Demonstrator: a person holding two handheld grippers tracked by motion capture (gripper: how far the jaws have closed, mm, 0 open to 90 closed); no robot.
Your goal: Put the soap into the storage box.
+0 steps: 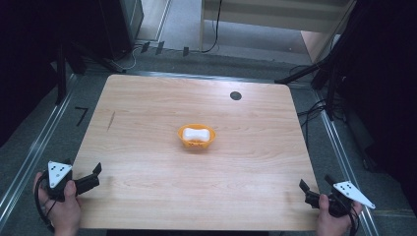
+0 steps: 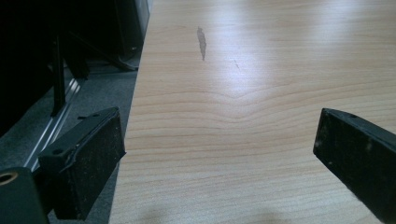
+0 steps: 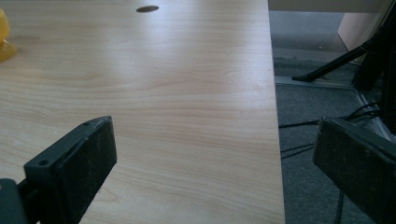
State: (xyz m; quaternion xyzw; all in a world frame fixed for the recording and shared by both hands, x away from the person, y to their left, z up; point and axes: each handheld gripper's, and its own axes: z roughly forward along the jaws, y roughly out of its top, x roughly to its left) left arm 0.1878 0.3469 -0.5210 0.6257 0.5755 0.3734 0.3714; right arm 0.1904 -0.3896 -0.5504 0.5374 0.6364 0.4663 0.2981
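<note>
Orange bowl (image 1: 196, 136) with white piece (image 1: 195, 133) mid-desk (image 1: 147, 108); left gripper (image 1: 91, 178) at 8 o'clock, right gripper (image 1: 314, 189) at 4 o'clock, both well apart from it, jaws spread, empty.

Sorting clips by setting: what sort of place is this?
Probably a lab recording bay, not a home: a bare light wooden table on grey carpet, metal floor rails, black stand legs and loose cables around it.
</note>
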